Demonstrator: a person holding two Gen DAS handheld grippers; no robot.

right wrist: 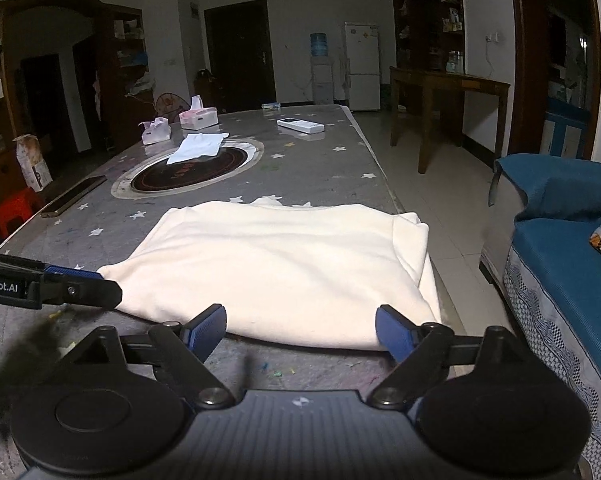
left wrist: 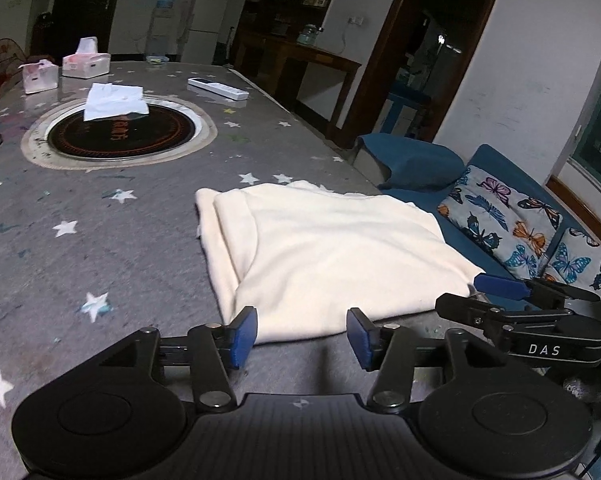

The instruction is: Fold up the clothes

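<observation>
A cream garment (left wrist: 332, 248) lies folded into a rectangle on the grey star-patterned table (left wrist: 100, 240), near its right edge; it also shows in the right wrist view (right wrist: 276, 264). My left gripper (left wrist: 302, 336) is open and empty at the garment's near left corner, just short of the cloth. My right gripper (right wrist: 300, 330) is open and empty at the near right edge. The right gripper also shows in the left wrist view (left wrist: 512, 292), and the left gripper's fingers (right wrist: 72, 276) show in the right wrist view by the near left corner.
A round black hotplate (left wrist: 120, 132) is set in the table with a folded white cloth (left wrist: 114, 100) on it. Two tissue boxes (left wrist: 86, 64), a white remote (left wrist: 218, 88) and a phone (right wrist: 74, 196) lie farther off. A blue sofa (right wrist: 572, 264) stands right of the table.
</observation>
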